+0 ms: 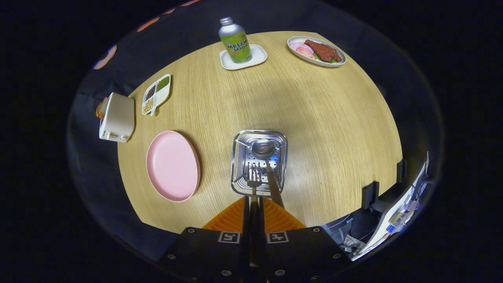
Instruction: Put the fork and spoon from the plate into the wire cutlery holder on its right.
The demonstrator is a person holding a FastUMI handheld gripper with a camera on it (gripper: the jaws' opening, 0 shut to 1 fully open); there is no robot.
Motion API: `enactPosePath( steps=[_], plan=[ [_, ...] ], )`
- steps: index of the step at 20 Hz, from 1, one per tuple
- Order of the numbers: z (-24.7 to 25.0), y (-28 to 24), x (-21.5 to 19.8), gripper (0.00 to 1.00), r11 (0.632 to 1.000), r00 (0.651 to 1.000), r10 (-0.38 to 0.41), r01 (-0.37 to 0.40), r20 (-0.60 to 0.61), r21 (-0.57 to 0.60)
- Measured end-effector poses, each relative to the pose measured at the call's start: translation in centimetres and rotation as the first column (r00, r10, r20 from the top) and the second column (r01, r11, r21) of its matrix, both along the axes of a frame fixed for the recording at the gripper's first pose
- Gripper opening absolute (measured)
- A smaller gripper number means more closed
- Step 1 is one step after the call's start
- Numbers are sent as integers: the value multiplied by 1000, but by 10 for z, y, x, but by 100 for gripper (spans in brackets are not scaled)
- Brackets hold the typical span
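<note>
Fingers (pixel 255 212) nearest us, drawn almost together, clamped on the dark handle of the fork (pixel 253 177). Gripper (pixel 254 208) hangs above the wire cutlery holder (pixel 239 157), so we call it closed on the fork. Fork tines point down into the holder, just ahead of the fingertips. Spoon (pixel 264 149) is already in the holder, bowl toward the far side, handle leaning back toward us and passing just beside the right finger.

Risk as we judge it: spoon handle sits very close to the fork, so a drop here may knock the spoon or leave the fork propped on it instead of seated. Letting go too high could bounce the fork off the holder rim onto the table (pixel 314 118). Tines might also catch in the wire floor.

Pink plate (pixel 173 165) lies left of the holder, bare. Further out: toaster (pixel 117 118), divided snack dish (pixel 156 93), soda bottle (pixel 235 41) on a small tray, food plate (pixel 316 51).
</note>
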State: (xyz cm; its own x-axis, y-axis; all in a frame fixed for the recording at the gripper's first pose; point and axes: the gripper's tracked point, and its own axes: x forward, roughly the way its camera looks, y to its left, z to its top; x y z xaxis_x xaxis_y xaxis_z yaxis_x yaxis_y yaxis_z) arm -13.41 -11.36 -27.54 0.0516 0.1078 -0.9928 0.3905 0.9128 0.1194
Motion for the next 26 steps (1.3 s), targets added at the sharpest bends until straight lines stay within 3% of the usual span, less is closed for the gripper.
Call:
enactPosePath(
  steps=[6, 11, 15, 18, 19, 23, 26],
  plan=[
    [13, -4, 31, 12, 999, 985, -33, 39, 169, -29],
    [41, -16, 65, 21, 986, 919, 28, 39, 393, -162],
    [82, -15, 93, 36, 970, 814, 86, 64, 574, -236],
    [117, -8, 114, 44, 961, 705, 124, 90, 698, -262],
    [130, -7, 120, 51, 957, 665, 144, 96, 732, -275],
    [173, 6, 137, 71, 946, 519, 200, 120, 831, -302],
    [190, 18, 143, 79, 943, 437, 232, 119, 869, -312]
  ],
)
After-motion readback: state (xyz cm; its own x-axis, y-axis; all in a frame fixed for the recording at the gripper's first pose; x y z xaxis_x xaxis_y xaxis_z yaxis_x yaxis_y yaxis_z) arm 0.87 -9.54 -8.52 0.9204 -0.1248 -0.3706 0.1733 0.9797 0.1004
